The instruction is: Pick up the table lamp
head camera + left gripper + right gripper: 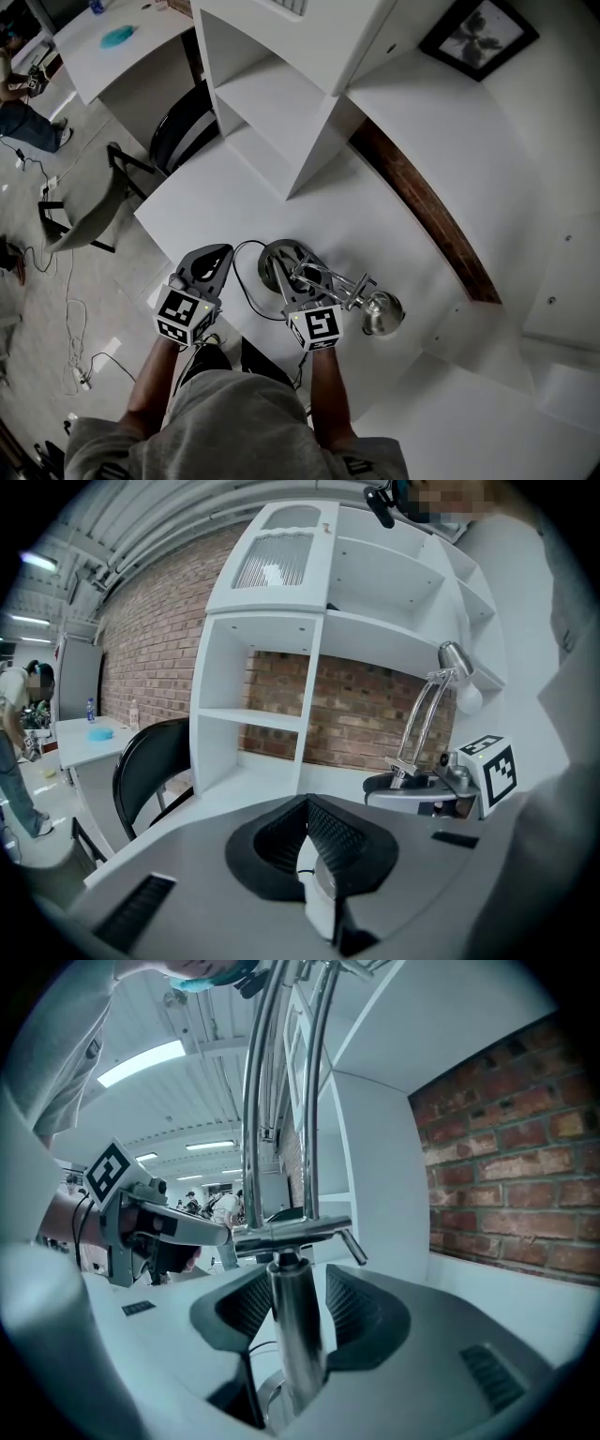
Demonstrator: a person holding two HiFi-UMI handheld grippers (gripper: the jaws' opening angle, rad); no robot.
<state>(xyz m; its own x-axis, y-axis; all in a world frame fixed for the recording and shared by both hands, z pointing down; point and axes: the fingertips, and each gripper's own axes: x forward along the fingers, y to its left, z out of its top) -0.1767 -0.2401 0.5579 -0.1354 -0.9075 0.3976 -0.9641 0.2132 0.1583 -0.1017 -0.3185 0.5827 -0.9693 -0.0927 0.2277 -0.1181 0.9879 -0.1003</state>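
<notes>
The table lamp (281,263) stands on the white table (206,206). It has a round dark base, chrome arms and a chrome head (382,314) off to the right. My right gripper (298,282) reaches in from the near side. In the right gripper view its jaws (297,1283) are closed around the lamp's upright chrome post (292,1335). My left gripper (217,255) hovers left of the base, shut and holding nothing. In the left gripper view (307,808) the lamp (427,724) rises at the right, next to my right gripper's marker cube (492,771).
The lamp's black cable (242,281) loops between the two grippers. A white shelf unit (281,103) stands at the back of the table against a brick wall. A black chair (178,127) sits at the table's left end. The table's near-left edge runs just behind my left gripper.
</notes>
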